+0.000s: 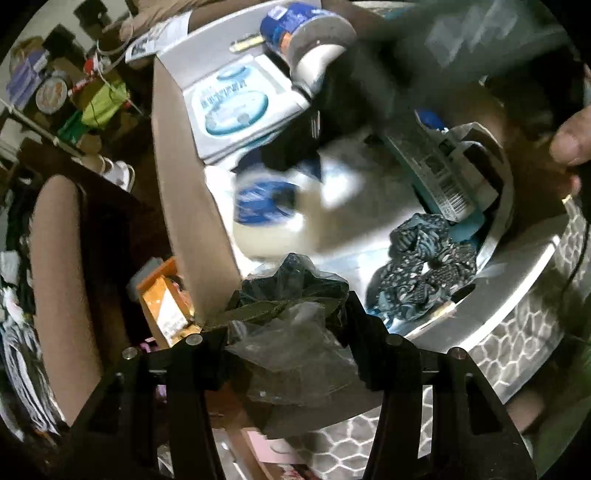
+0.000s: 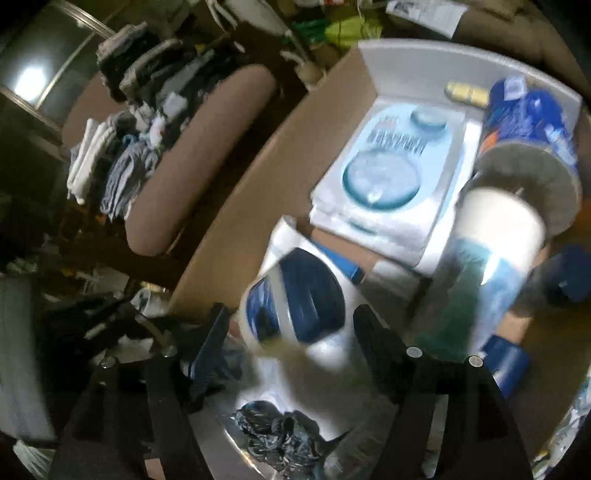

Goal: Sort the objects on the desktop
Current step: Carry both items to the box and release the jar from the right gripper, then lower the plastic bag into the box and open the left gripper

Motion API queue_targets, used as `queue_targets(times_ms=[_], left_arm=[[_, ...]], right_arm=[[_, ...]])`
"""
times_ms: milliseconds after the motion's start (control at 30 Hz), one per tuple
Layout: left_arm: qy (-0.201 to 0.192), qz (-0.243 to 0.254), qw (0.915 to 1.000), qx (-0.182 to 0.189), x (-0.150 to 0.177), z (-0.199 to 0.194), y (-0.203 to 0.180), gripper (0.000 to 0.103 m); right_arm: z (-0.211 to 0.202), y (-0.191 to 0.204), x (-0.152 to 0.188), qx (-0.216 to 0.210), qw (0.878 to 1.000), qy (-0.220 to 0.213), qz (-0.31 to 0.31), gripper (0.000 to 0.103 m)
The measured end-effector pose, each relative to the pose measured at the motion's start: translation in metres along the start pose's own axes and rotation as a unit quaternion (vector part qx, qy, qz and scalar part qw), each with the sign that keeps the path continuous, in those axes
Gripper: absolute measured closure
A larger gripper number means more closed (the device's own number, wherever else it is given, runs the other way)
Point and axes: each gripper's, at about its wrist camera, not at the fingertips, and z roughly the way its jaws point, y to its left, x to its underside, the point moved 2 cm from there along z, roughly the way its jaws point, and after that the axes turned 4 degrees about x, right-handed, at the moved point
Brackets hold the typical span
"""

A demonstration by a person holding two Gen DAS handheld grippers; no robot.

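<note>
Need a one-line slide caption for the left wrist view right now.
Left gripper clamps a crumpled clear plastic bag above the cardboard box, beside a patterned scrunchie.

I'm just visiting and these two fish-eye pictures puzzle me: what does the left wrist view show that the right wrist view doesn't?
Only the left wrist view: the left claw pinching a crumpled clear plastic bag, a barcoded packet, an orange carton beside the box, and a person's fingers.

Only the right wrist view: the right claw, jaws apart around a blurred blue-and-white tub, and folded clothes on a brown chair.

Both: the cardboard box, the light-blue printed pack, the blue can and the patterned scrunchie.
</note>
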Motion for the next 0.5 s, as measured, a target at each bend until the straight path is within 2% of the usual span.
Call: queue_targets(times_ms=[133,267,300,400,500], left_arm=[[-0.006,-0.016,0.9996,0.022,0.004,0.002,-0.003,0.054],[-0.006,-0.027,0.9958,0.087,0.007,-0.005,0.002,0.055],[0.0,-0.02,0.9959,0.088,0.007,-0.005,0.001,0.055],[0.02,-0.006,0.9987,0.047,0.005,-0.004,0.001,0.053],[0.009,-0.016,0.9993,0.031,0.002,-0.016,0.009,0.043]], right_arm=[[-0.013,-0.002,0.002,-0.014,0.999,-0.026,0.011,0.03],[-0.015,0.004,0.01,-0.036,0.999,-0.026,0.016,0.03],[-0.014,0.006,0.011,-0.045,0.998,-0.025,0.02,0.03],[-0.021,0.007,0.017,-0.047,0.998,-0.03,0.023,0.03],[-0.03,0.003,0.018,-0.047,0.997,-0.043,0.034,0.03]])
